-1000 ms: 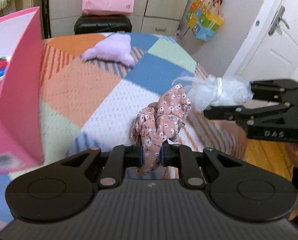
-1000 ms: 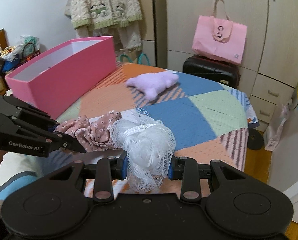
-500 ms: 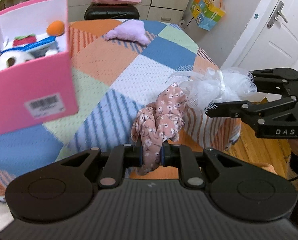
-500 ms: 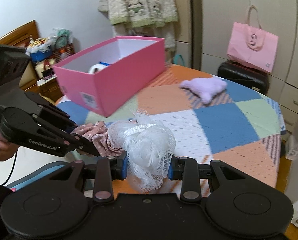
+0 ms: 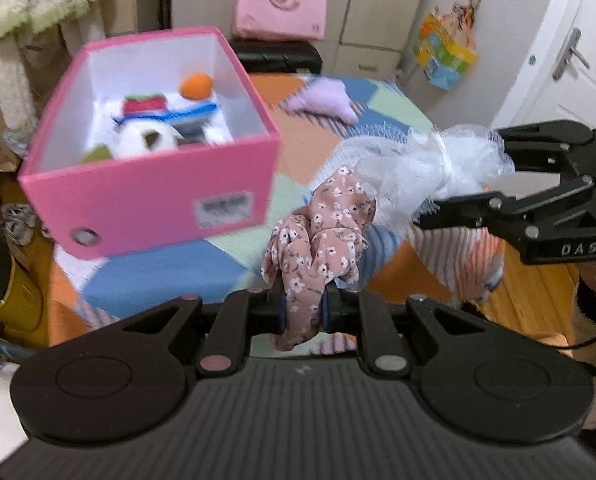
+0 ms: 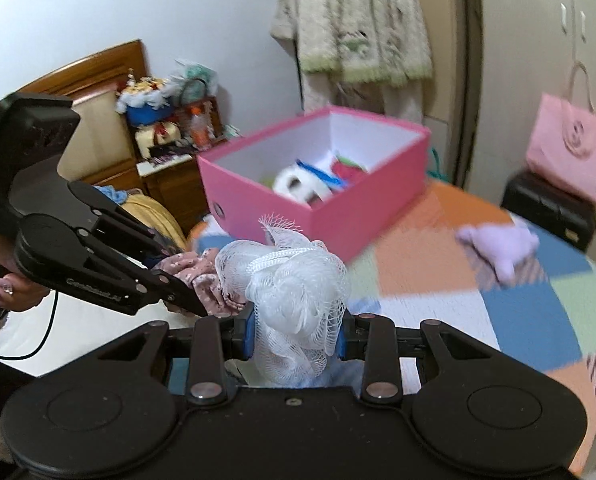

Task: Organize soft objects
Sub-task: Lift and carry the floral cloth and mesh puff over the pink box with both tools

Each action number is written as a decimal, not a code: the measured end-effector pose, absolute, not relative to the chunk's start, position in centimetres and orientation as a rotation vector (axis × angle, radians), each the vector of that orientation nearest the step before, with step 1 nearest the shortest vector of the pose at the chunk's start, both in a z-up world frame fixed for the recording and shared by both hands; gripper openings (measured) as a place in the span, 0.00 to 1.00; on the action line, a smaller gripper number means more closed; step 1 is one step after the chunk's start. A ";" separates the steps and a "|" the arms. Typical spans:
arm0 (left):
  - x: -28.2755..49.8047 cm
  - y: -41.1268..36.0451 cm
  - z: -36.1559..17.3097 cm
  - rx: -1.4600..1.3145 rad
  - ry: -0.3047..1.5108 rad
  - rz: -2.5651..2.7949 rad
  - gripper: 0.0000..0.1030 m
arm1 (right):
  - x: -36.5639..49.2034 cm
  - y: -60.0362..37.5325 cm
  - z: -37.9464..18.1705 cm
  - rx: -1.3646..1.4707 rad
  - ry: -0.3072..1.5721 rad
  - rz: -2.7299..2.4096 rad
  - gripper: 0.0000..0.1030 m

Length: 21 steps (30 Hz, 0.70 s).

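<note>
My left gripper (image 5: pixel 302 309) is shut on a pink floral scrunchie (image 5: pixel 322 232) and holds it in the air in front of the table. My right gripper (image 6: pixel 295 334) is shut on a white mesh bath pouf (image 6: pixel 293 280), right beside the scrunchie (image 6: pixel 195 272). The pouf also shows in the left wrist view (image 5: pixel 430 168), touching the scrunchie's top. An open pink box (image 5: pixel 153 200) stands on the table's left, holding several soft toys. It also shows in the right wrist view (image 6: pixel 358 204). A lilac plush (image 5: pixel 326 98) lies on the far side of the table.
The table wears a patchwork cloth (image 6: pixel 458 300) of orange, blue, green and white squares. A black case (image 5: pixel 277 54) with a pink bag (image 5: pixel 281 6) on it stands behind the table. A wooden bedside unit (image 6: pixel 165 160) with clutter is at the left. A door (image 5: pixel 570 60) is at the right.
Both grippers have pulled back and turned left with their loads still held. The pink box now sits further ahead and its inside shows in both views.
</note>
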<state>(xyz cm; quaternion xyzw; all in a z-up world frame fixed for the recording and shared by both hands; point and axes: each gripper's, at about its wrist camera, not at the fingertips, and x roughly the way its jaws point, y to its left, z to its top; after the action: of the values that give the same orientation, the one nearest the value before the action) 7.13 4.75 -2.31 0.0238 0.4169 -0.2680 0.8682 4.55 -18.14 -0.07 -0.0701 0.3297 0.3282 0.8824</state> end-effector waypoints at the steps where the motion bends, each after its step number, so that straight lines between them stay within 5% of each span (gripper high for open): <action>1: 7.3 5.3 -1.8 0.046 0.854 -0.555 0.14 | 4.7 -17.8 0.2 -0.152 0.676 0.693 0.38; 21: 17.0 9.9 0.8 0.005 0.677 -0.429 0.14 | 14.2 -12.2 2.9 -0.138 0.560 0.628 0.38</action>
<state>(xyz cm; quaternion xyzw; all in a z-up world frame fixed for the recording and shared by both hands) 16.99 9.93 0.79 0.0023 0.3297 -0.2088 0.9207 14.15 -12.21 2.86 -0.0668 0.2718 0.3047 0.9104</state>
